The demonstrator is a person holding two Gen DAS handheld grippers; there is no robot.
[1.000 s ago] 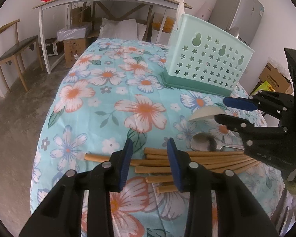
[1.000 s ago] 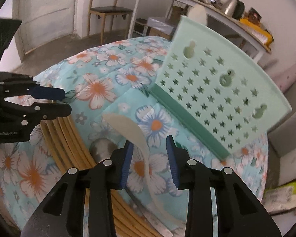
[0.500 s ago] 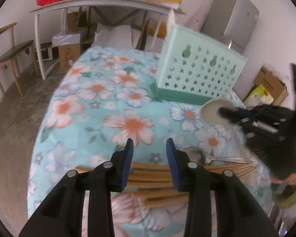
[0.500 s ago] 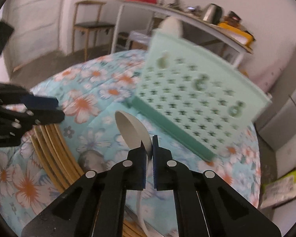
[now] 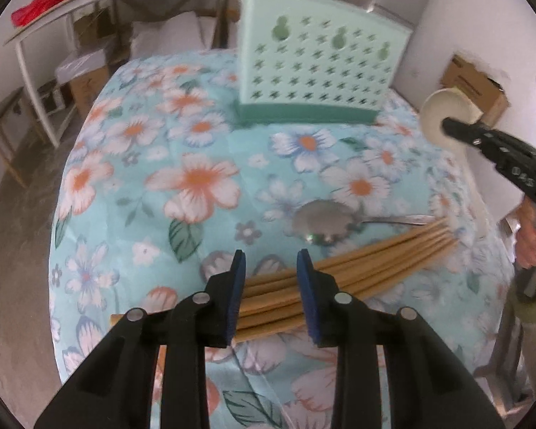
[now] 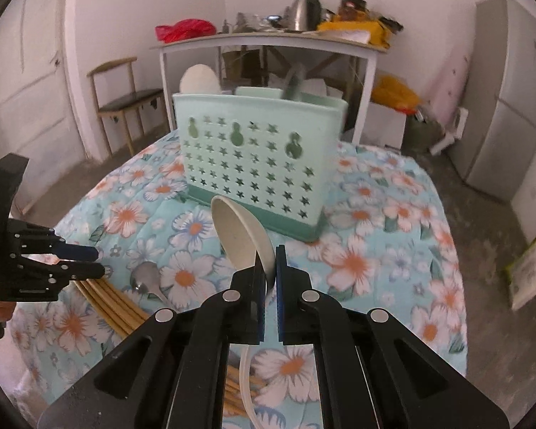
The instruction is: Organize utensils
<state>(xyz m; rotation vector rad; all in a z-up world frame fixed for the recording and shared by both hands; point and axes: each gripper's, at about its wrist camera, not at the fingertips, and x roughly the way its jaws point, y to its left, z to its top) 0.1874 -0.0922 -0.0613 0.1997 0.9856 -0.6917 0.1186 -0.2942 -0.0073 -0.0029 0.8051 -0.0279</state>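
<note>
A flowery cloth [image 6: 393, 214] covers the worktop in a messy room.
The right gripper [image 6: 267, 264] pinches a white spoon [image 6: 241, 232] before the green holder [image 6: 253, 164]; the left gripper [image 5: 271, 286], jaws closing, straddles the chopsticks [image 5: 375, 261].

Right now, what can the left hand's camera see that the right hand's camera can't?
Only the left wrist view shows the brown cardboard box by the wall. Only the right wrist view shows the kettle on the shelf and a white spoon standing in the green holder. Both show the holder, the wooden chopsticks, the metal spoon and the cream spoon pinched in the right gripper.
</note>
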